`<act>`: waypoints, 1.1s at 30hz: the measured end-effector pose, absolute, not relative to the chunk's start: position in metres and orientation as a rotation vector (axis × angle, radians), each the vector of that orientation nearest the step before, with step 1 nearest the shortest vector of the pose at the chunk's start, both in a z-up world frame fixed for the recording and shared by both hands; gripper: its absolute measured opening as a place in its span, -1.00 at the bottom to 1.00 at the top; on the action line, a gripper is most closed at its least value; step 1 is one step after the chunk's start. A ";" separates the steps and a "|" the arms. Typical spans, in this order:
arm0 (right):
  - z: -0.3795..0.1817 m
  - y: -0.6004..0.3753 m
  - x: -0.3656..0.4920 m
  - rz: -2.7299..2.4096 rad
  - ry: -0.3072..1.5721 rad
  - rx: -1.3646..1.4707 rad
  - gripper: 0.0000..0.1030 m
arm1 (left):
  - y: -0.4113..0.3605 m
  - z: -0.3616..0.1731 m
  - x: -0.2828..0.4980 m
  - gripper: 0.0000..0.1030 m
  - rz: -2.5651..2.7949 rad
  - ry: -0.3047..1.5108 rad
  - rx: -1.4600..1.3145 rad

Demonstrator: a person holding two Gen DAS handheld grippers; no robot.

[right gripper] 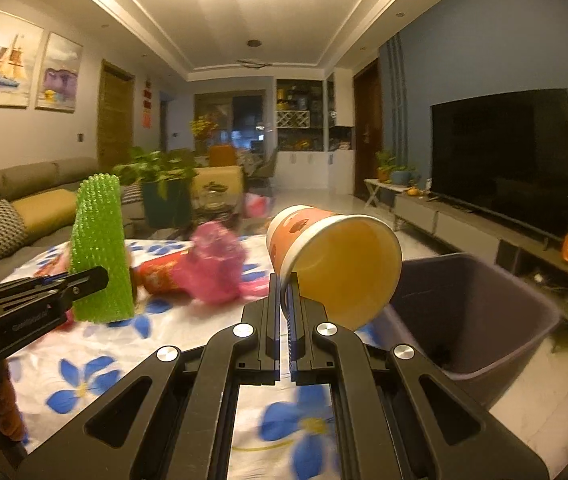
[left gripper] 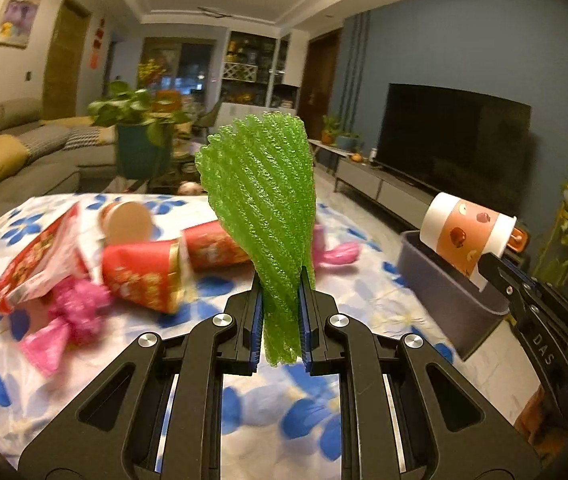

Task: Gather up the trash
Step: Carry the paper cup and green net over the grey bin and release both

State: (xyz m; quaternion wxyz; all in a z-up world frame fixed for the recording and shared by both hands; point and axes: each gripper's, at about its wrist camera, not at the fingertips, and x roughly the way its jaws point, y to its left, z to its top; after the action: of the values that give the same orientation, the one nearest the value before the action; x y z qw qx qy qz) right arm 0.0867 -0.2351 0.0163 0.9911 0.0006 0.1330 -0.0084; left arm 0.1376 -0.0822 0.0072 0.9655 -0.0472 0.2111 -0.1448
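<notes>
The paper cup (right gripper: 332, 264), pinched by its rim in the clenched right gripper (right gripper: 284, 292), lies on its side just short of the bin (right gripper: 524, 320) at two o'clock, nearer than the left gripper (left gripper: 281, 280) clamping green foam netting (left gripper: 259, 200).

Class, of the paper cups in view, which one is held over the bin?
The orange-banded cup, pinched by its rim in the right gripper above the grey bin; the red cups lie on the table.

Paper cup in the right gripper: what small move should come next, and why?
Probably carry the paper cup slightly further right, then open the right gripper. Its fingers pinch the rim, and the cup hangs at the near edge of the grey bin, not clearly over the opening.
</notes>
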 end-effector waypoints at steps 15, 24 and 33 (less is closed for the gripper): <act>0.019 -0.311 0.096 -0.249 0.225 0.010 -0.93 | -0.189 0.021 0.168 -0.72 -0.488 0.390 0.009; 0.005 -0.350 0.100 -0.350 0.231 0.035 -0.93 | -0.246 0.019 0.188 -0.72 -0.562 0.369 0.044; -0.002 -0.372 0.108 -0.388 0.237 0.042 -0.93 | -0.291 0.008 0.202 -0.72 -0.629 0.367 0.065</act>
State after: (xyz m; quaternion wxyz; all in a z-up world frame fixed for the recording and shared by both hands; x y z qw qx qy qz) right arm 0.1081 -0.3716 -0.0019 0.9740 0.0210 0.1177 -0.1922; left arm 0.2019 -0.2908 0.0081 0.9339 0.0319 0.1795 -0.3075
